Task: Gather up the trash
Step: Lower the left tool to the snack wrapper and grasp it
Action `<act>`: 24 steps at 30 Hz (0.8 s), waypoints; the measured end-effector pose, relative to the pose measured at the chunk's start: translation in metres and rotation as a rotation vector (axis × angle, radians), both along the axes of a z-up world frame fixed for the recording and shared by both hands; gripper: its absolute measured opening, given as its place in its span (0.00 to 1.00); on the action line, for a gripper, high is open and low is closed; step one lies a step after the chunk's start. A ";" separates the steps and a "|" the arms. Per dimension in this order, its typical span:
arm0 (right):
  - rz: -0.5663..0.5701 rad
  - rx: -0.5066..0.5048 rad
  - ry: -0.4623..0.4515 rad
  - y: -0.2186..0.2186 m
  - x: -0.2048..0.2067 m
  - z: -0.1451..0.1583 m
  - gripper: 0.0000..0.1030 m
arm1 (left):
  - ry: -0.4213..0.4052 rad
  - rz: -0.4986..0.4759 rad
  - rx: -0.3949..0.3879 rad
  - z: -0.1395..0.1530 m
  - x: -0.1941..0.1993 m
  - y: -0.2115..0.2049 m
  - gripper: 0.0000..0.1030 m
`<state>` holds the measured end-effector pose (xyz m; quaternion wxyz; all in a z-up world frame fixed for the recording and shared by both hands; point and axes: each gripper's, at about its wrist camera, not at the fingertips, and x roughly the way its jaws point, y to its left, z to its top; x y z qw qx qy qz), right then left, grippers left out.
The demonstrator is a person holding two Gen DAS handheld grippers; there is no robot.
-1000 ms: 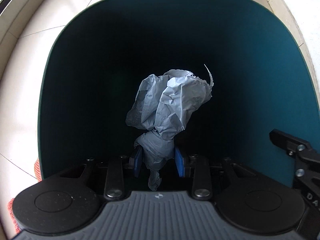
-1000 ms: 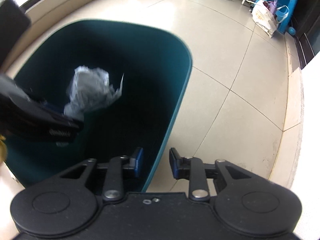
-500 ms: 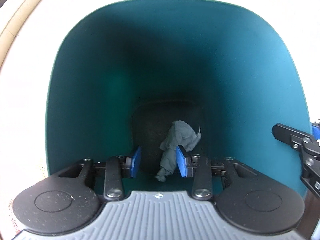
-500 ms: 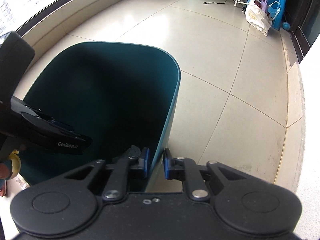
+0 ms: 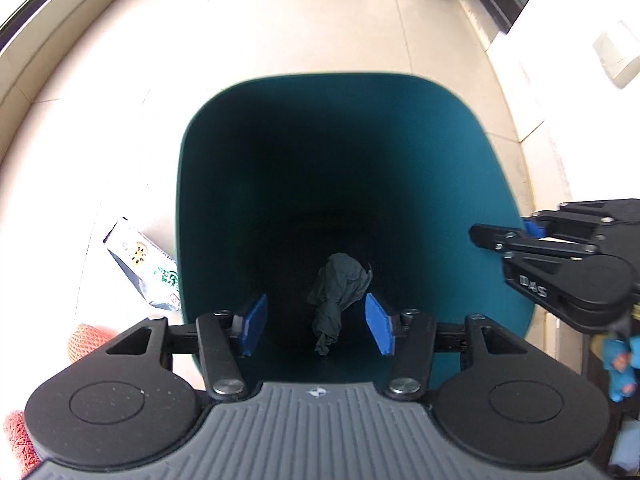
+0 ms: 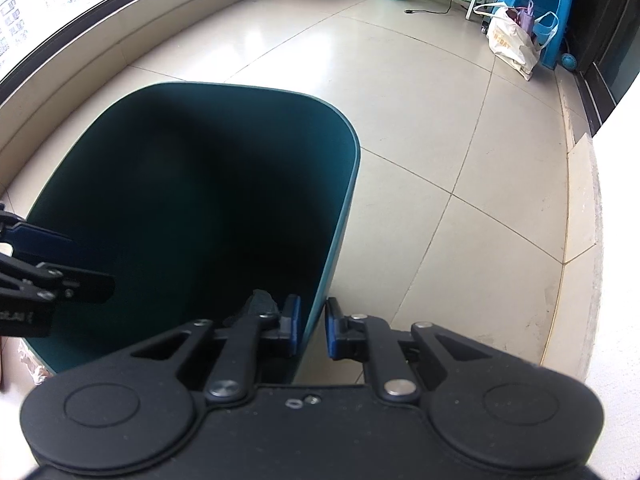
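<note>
Tiled floor (image 6: 420,128); teal bin (image 5: 460,184) holding crumpled paper (image 5: 340,292); left hand-held gripper (image 5: 316,324) opening, empty; right hand-held gripper (image 6: 312,330), marked "DAS", clamping bin rim.

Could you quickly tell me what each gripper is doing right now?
Left gripper: jaws opening, nothing held; the crumpled paper lies down in the bin.
Right gripper: shut on the bin's rim.

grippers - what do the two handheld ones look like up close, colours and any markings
Both are black with round hinge discs, silver pivot screws and blue pads on the fingertips. The left gripper has a grey ribbed top plate with a small logo. The right gripper carries white "DAS" lettering on its side.
</note>
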<state>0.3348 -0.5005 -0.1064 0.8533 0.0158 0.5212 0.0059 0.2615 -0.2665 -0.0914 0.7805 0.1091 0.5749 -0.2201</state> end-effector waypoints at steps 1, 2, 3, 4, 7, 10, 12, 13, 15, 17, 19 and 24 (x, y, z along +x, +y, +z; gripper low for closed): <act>-0.003 0.001 0.001 0.004 -0.002 0.002 0.11 | -0.008 0.002 -0.012 0.005 -0.005 0.002 0.56; -0.003 0.001 0.001 0.008 -0.004 0.004 0.11 | -0.012 0.002 -0.021 0.009 -0.007 0.005 0.57; -0.003 -0.001 0.001 0.010 -0.005 0.004 0.11 | -0.014 0.003 -0.030 0.015 -0.008 0.007 0.58; -0.003 -0.003 0.001 0.010 -0.006 0.003 0.11 | -0.020 0.010 -0.042 0.019 -0.010 0.010 0.60; -0.005 -0.003 0.002 0.011 -0.006 0.002 0.11 | -0.045 0.017 -0.080 0.033 -0.016 0.021 0.60; -0.005 -0.004 0.003 0.012 -0.006 0.002 0.11 | -0.079 0.038 -0.097 0.048 -0.021 0.035 0.61; -0.004 -0.004 0.003 0.012 -0.006 0.002 0.11 | -0.092 0.063 -0.102 0.052 -0.021 0.045 0.62; -0.005 -0.004 0.003 0.012 -0.006 0.002 0.11 | -0.103 0.081 -0.101 0.057 -0.021 0.052 0.62; -0.005 -0.005 0.003 0.012 -0.006 0.002 0.11 | -0.125 0.113 -0.090 0.058 -0.019 0.063 0.62; -0.003 -0.007 0.001 0.013 -0.007 0.002 0.11 | -0.135 0.148 -0.081 0.065 -0.014 0.077 0.62; -0.001 -0.007 0.000 0.014 -0.007 0.003 0.11 | -0.131 0.175 -0.077 0.060 -0.007 0.088 0.66; 0.007 -0.018 0.001 0.017 -0.009 0.002 0.11 | -0.106 0.253 -0.069 0.038 0.013 0.119 0.71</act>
